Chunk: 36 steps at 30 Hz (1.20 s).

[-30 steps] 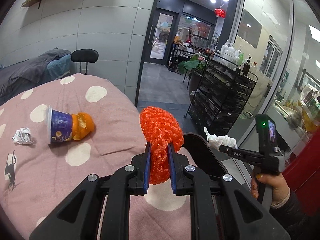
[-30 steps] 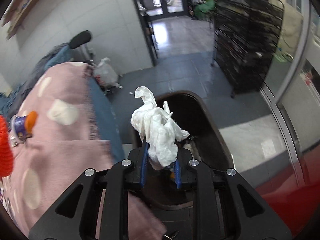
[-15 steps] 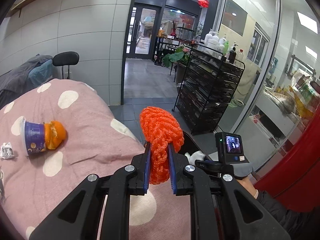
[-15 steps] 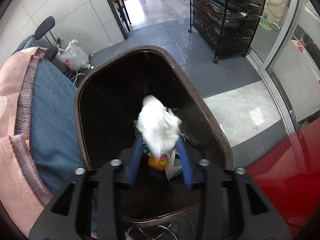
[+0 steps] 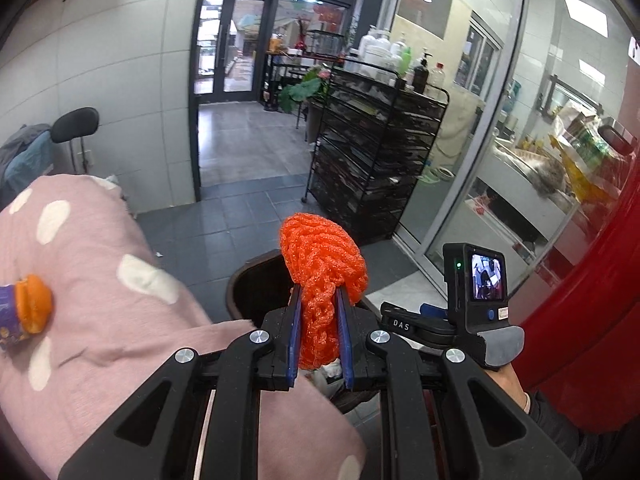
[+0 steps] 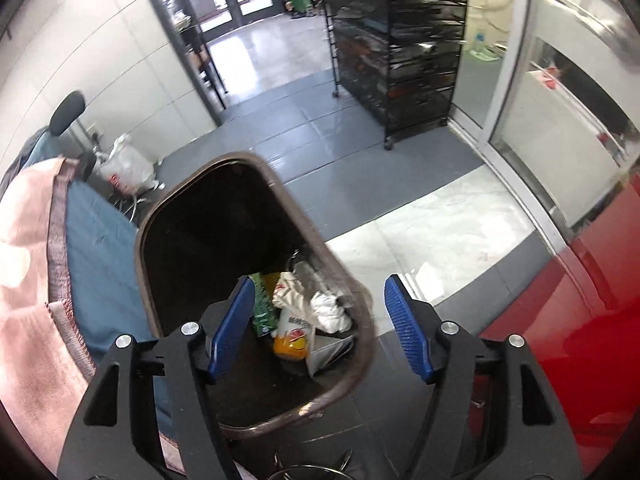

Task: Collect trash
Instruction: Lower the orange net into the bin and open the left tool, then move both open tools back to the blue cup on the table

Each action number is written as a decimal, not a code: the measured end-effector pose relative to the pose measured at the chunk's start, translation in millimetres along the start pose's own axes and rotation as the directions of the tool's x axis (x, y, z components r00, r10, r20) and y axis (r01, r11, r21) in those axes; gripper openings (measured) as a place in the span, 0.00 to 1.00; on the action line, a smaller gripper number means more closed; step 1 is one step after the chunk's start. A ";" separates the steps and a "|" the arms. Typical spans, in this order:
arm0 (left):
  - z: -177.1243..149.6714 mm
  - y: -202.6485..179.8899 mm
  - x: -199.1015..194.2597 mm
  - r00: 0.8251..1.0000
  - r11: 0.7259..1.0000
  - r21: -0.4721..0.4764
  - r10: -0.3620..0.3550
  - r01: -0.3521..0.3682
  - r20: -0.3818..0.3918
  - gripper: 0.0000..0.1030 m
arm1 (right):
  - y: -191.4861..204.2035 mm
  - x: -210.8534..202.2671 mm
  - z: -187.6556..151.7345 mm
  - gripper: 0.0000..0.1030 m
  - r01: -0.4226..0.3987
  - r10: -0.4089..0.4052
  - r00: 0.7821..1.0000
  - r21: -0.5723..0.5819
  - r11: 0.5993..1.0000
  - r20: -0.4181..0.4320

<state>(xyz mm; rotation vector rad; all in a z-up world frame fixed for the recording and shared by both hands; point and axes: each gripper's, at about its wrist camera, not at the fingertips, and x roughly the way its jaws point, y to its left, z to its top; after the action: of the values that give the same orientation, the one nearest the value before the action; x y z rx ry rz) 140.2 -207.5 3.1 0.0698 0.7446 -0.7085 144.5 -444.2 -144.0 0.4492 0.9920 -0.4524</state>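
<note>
Shop or café-type premises: tiled floor [image 5: 248,136], glass entrance doors [image 5: 224,46], black wire rack [image 5: 372,148] topped with bottles [image 5: 394,54], glass partition [image 5: 480,120] fronting a food counter [image 5: 532,172], potted plant [image 5: 300,90].

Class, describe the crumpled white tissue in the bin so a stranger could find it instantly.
Start at the dark, brown-rimmed bin beside the pink dotted cloth. Down inside lies a pile of wrappers. The crumpled white tissue sits right of the orange-and-white packet; it alone is plain, unprinted white.

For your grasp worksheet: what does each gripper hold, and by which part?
Left gripper pinches the orange mesh net by its lower bunched end. Right gripper holds nothing.
</note>
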 end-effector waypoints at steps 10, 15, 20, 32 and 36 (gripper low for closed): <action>3.8 -25.1 56.1 0.994 0.998 0.049 -0.038 0.043 -0.107 0.15 | -31.0 -6.6 -0.3 0.66 0.045 -0.046 0.999 0.062 0.997 0.012; 0.1 -25.4 77.0 0.988 0.999 0.048 -0.014 0.021 -0.151 0.15 | -36.7 -7.7 -0.6 0.66 0.053 -0.054 0.998 0.073 0.996 0.011; -3.8 -21.7 85.0 0.984 0.999 0.025 -0.023 0.028 -0.178 0.39 | -41.3 -7.8 0.6 0.66 0.058 -0.058 0.998 0.076 0.995 0.005; -4.8 -17.8 51.4 0.997 0.999 0.033 0.045 -0.043 -0.064 0.83 | -28.9 -19.7 1.4 0.75 0.008 -0.009 0.999 0.048 0.999 0.035; -7.2 -10.8 32.4 0.997 0.997 0.031 0.075 -0.074 -0.020 0.86 | -18.7 -28.8 2.5 0.78 -0.016 0.014 0.998 0.031 0.999 0.053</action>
<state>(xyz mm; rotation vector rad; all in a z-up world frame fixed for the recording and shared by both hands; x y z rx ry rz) 146.0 -232.0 -21.0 0.1321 0.7474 -0.6486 122.3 -456.4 -120.6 0.4702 0.9308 -0.4644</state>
